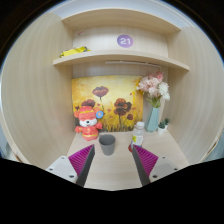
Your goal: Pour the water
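The tongs (110,160) hung open and empty over the table's (112,172) front edge; 1 grey cup (107,143) stood mid-table just ahead. A centred, level approach would probably serve best.

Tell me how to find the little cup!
Look at the wooden shelf unit and the poppy painting at its back. On the desk before it, just beyond the open claw, stands the grey cup. It is plain and dark, unlike the orange toy figure beside it.
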A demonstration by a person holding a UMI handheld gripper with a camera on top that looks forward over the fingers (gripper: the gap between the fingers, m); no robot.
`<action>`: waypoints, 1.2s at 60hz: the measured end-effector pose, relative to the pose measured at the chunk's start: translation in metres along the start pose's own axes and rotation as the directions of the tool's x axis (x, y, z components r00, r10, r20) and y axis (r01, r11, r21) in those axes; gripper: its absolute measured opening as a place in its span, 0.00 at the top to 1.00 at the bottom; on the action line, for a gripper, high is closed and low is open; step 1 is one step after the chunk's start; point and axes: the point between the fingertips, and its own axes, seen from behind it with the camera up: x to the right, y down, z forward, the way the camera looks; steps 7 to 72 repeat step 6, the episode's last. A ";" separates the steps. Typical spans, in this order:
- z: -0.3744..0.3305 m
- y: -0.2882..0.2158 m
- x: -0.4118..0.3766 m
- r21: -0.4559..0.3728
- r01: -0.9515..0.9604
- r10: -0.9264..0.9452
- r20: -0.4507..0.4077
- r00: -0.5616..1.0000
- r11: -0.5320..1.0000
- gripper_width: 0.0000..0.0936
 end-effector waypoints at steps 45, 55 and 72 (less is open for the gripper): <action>-0.004 0.001 0.001 -0.003 0.003 -0.003 -0.004 1.000 1.000 0.17; -0.004 0.001 0.001 -0.003 0.003 -0.003 -0.004 1.000 1.000 0.17; -0.004 0.001 0.001 -0.003 0.003 -0.003 -0.004 1.000 1.000 0.17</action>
